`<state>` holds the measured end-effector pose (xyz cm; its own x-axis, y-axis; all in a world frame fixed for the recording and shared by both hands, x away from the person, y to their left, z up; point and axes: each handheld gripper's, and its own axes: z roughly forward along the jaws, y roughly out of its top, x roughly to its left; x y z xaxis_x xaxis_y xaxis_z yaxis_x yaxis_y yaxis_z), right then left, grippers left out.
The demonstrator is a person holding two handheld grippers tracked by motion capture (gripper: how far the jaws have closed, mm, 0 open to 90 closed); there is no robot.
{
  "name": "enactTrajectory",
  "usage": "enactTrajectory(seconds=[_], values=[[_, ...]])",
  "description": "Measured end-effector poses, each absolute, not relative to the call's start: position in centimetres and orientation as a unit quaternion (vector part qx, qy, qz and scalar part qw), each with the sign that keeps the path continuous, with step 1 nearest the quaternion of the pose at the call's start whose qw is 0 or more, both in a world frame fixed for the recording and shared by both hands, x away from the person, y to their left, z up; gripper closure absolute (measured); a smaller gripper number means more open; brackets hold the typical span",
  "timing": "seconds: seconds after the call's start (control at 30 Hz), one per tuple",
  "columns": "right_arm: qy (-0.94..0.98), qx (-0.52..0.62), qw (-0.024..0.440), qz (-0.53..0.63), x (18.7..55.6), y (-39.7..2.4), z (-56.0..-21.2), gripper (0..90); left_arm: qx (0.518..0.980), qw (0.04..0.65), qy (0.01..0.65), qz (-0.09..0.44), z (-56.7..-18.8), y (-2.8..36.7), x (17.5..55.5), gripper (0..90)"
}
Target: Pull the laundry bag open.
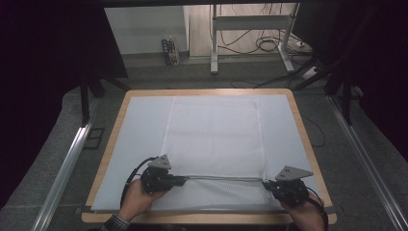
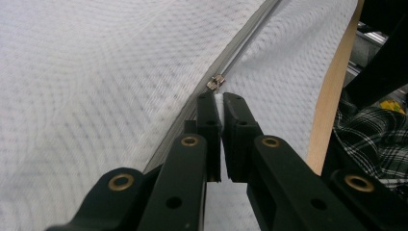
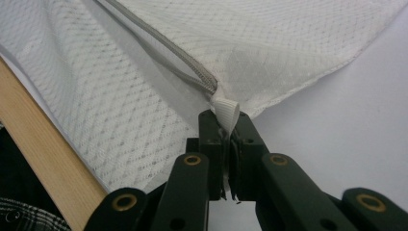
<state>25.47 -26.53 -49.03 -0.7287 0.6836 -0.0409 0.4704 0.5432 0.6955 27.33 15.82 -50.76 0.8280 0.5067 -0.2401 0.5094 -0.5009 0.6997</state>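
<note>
White mesh fabric bag [image 1: 216, 139] flat on the wooden table [image 1: 109, 144]; left hand-held gripper [image 2: 221, 102] pinches its zipper tab [image 2: 219, 98], right hand-held gripper [image 3: 225, 118] clamps the white corner loop [image 3: 227, 113].

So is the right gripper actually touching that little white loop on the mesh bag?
Touching: in the right gripper view, the right gripper pinches the white loop.

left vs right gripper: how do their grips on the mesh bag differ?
The left gripper pinches a white tab just behind the metal zipper pull; the right gripper pinches a white loop at the zipper's end, by the mesh bag corner. Left sits midway along the near edge, right at the edge's far right. Both jaws are shut.
</note>
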Motion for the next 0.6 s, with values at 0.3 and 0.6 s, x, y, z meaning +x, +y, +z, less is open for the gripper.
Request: enactTrajectory(seconds=[0.3, 0.6], values=[[0.865, 0.332, 0.153, 0.343, 25.4, -26.4, -49.1, 84.4, 0.866, 0.404, 0.294, -0.006, -50.8, 16.3, 27.0, 86.7], [0.865, 0.333, 0.154, 0.343, 25.5, -26.5, -49.0, 84.4, 0.861, 0.406, 0.306, -0.005, -50.9, 17.4, 27.1, 86.7]])
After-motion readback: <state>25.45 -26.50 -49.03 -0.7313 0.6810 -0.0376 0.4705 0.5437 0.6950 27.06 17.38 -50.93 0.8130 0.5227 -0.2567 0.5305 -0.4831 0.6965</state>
